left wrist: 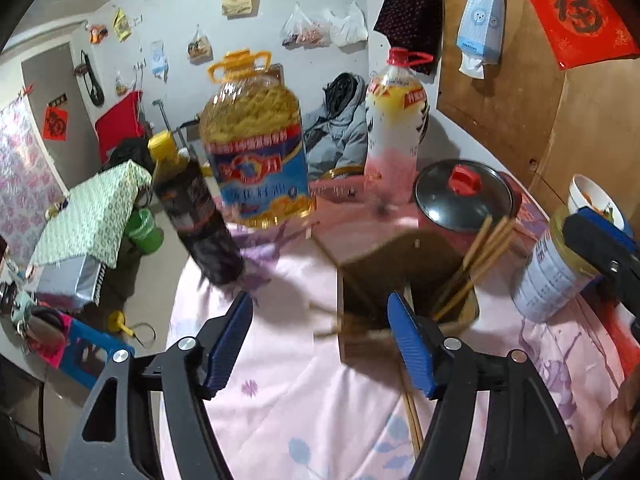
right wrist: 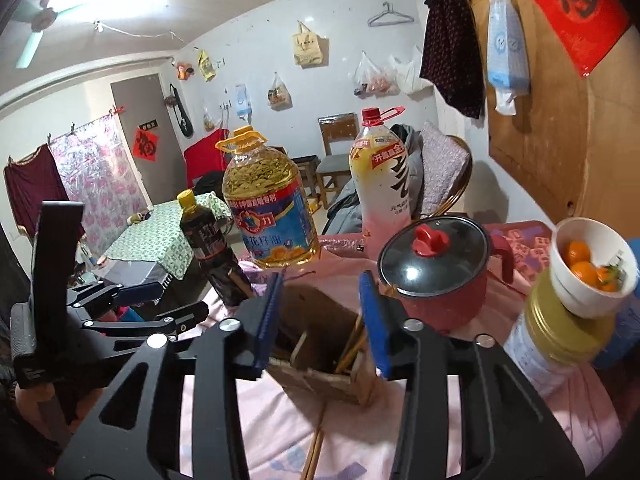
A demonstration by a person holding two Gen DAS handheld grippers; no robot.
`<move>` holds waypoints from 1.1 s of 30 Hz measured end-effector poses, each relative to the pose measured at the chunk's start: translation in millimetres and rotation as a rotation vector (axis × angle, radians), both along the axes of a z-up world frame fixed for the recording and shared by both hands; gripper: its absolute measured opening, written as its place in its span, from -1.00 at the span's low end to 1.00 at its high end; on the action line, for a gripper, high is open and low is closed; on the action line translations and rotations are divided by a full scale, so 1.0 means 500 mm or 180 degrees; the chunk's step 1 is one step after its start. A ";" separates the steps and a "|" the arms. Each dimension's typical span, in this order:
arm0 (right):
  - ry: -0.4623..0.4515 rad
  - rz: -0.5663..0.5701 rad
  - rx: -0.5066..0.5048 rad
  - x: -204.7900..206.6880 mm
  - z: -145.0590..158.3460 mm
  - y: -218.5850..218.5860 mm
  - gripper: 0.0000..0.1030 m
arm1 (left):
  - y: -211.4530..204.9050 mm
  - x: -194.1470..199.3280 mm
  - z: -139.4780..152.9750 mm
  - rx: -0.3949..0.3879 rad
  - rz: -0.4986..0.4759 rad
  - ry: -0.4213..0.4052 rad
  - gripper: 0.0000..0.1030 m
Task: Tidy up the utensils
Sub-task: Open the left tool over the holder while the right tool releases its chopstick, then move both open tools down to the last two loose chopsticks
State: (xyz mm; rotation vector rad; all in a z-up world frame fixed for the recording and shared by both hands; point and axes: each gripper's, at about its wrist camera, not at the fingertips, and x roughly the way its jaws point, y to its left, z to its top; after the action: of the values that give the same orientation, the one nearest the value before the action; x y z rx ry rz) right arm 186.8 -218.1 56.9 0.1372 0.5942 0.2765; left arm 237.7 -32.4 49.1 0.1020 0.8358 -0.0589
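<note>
both the left gripper (left wrist: 320, 344) and the right gripper (right wrist: 320, 320) hang with jaws apart, holding nothing. chopsticks (left wrist: 472, 264) lean inside the cardboard box (right wrist: 320, 344); a clumsy reach could tip it over.

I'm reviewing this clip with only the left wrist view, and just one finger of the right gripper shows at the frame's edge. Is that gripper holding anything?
Observer: No. The right gripper is open, with nothing pressed between its pads. The box shows beyond them.
Operator: What does the white bowl stand on? The finger blocks that part for me.
Observer: The bowl sits on top of the gold-lidded jar.
Operator: What's in the bowl?
Observer: Small oranges.
</note>
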 end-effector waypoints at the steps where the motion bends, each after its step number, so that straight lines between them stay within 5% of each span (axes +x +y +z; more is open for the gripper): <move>1: 0.0008 0.0001 -0.0008 -0.012 -0.003 0.000 -0.14 | 0.003 -0.013 -0.007 -0.0006 0.0010 0.0018 0.34; 15: 0.0125 -0.0002 -0.0159 -0.178 -0.068 0.022 0.64 | 0.024 -0.153 -0.035 -0.0037 0.0134 0.0002 0.45; 33: 0.0595 -0.0038 -0.0373 -0.304 -0.213 0.027 0.66 | 0.033 -0.235 -0.108 -0.0135 0.0173 0.0183 0.54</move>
State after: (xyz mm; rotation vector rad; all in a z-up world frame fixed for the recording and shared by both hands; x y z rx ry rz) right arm 35.0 -204.7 -49.8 0.0537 0.7930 0.2178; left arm 120.3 -15.9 -4.7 0.0377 0.8939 -0.0287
